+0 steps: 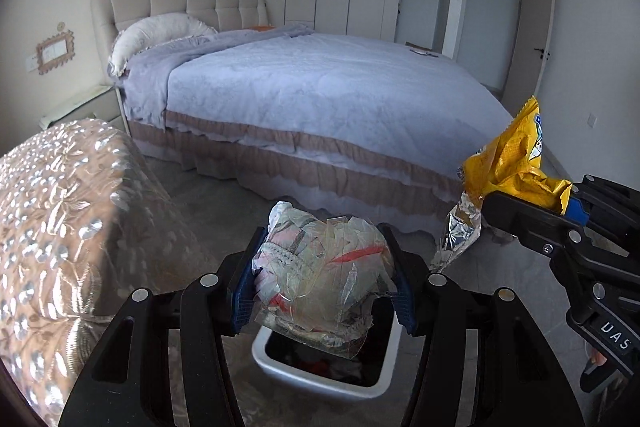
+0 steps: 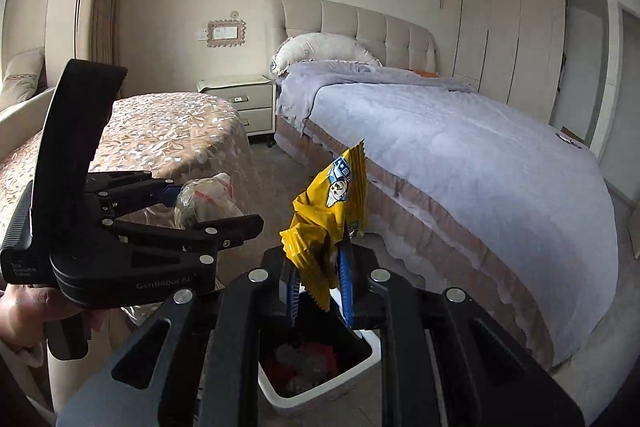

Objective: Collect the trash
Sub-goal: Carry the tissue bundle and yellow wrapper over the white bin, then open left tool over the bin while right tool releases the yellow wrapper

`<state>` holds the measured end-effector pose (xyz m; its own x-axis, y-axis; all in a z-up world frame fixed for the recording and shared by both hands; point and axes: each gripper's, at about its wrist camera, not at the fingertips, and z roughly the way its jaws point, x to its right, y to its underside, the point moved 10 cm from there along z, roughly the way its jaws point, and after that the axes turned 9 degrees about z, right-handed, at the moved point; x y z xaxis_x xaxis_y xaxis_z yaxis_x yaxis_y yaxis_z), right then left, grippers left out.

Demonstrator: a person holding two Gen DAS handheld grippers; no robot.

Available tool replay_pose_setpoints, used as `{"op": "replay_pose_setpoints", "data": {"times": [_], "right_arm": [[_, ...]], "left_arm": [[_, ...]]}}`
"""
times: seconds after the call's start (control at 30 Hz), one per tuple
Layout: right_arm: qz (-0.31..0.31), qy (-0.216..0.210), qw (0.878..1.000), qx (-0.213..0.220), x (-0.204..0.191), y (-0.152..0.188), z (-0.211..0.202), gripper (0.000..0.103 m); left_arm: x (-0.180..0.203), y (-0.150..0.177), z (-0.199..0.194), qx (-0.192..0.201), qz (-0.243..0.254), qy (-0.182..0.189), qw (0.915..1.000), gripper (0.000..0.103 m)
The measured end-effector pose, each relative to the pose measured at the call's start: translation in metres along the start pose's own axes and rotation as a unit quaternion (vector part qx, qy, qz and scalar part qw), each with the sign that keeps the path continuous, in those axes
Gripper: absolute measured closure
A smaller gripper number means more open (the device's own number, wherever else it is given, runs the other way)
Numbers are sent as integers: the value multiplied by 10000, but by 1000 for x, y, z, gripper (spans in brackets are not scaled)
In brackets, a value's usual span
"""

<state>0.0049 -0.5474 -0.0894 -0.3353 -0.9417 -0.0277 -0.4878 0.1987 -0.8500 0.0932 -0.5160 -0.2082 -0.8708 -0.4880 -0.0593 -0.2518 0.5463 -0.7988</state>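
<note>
The crumpled clear plastic wad (image 1: 324,267) sat clenched in the left gripper (image 1: 324,275), directly above the white bin (image 1: 280,371) on the floor. The yellow snack wrapper (image 2: 328,215) was pinched low in the right gripper (image 2: 320,287), over the same bin's rim (already part full). Both being light and springy, either could have drifted past the rim once let go, the wrapper especially, since it stood tall and tilted toward the bed (image 2: 460,147).
</note>
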Motion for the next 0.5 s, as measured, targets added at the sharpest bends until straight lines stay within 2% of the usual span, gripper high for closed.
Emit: {"op": "replay_pose_setpoints", "data": {"times": [0.1,0.23,0.27,0.3,0.33,0.5], "right_arm": [[70,92,9998,-130,14,6,17,85],[214,145,9993,-269,32,15,35,85],[255,140,9991,-311,35,17,39,85],[290,132,9989,-354,40,21,43,84],[327,117,9986,-398,44,23,47,84],[409,77,9974,-585,52,35,67,84]], "left_arm": [[11,14,37,-321,-8,127,9994,41],[17,37,78,-799,-132,298,9963,39],[17,41,83,-859,-139,302,9957,31],[18,43,88,-912,-124,286,9953,11],[16,45,92,-962,-89,217,9951,4],[13,48,97,-1105,96,-29,9938,5]]}}
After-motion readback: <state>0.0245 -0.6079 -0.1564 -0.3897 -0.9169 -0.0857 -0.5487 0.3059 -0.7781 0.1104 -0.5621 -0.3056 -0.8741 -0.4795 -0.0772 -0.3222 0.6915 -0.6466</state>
